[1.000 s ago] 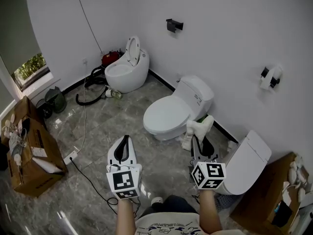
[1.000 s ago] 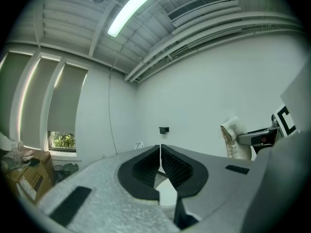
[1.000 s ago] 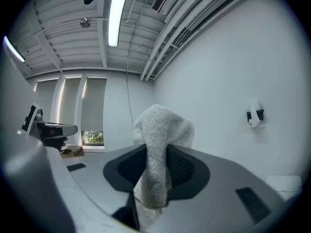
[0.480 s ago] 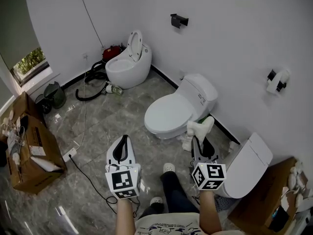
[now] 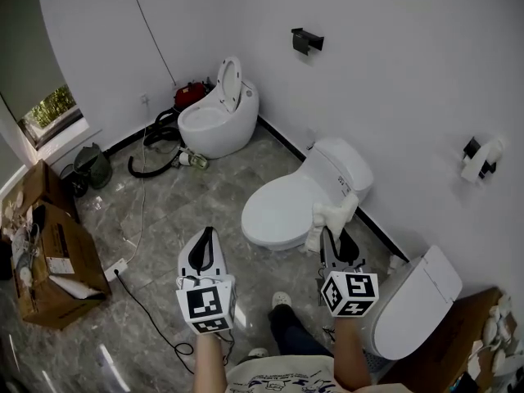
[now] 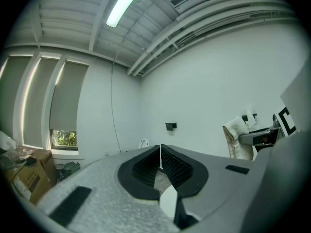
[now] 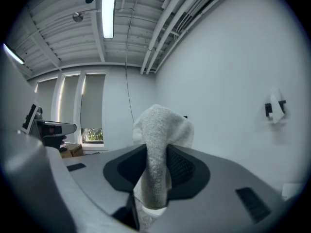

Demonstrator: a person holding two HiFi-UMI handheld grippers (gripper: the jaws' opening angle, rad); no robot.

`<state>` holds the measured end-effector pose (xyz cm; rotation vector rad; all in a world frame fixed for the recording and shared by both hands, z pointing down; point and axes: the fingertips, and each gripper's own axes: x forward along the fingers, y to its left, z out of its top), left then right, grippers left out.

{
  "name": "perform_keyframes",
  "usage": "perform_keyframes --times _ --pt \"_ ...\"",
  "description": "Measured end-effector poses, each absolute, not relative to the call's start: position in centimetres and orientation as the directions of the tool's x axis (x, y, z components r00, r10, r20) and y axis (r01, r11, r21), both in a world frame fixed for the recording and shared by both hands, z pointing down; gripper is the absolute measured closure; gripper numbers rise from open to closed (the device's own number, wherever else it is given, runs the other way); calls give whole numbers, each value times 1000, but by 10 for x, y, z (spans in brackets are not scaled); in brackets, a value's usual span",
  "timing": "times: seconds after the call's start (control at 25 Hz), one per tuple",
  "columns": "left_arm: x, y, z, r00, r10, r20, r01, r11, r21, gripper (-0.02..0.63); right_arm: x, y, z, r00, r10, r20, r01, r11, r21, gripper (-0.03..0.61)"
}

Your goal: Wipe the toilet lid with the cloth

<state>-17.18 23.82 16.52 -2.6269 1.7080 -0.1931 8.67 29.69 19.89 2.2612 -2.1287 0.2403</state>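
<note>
A white toilet with its lid (image 5: 282,209) closed stands against the wall, ahead of my grippers. My right gripper (image 5: 333,234) is shut on a white cloth (image 5: 330,218) that sticks up above its jaws just in front of the toilet; the same cloth (image 7: 160,144) fills the right gripper view. My left gripper (image 5: 205,244) is shut with nothing in it, held over the floor left of the toilet; its jaws (image 6: 160,161) touch in the left gripper view.
A second toilet (image 5: 214,117) with raised lid stands at the back near a red device (image 5: 188,95) and black hose (image 5: 151,166). A third toilet (image 5: 413,301) is at my right. Cardboard boxes (image 5: 49,260) sit left, a cable (image 5: 143,301) crosses the floor. A person's foot (image 5: 280,301) shows below.
The head view has shifted: the closed toilet sits lower and nearer to the grippers. Both grippers keep their place in the view, cloth still held. A leg and foot have come into view.
</note>
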Motion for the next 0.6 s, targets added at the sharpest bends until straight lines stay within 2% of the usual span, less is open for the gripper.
perform_keyframes --times 0.6 --pt "-81 108 157 349 -932 100 -931 -357 -78 600 191 153 192 25 -993 119 -995 -36 -93 463"
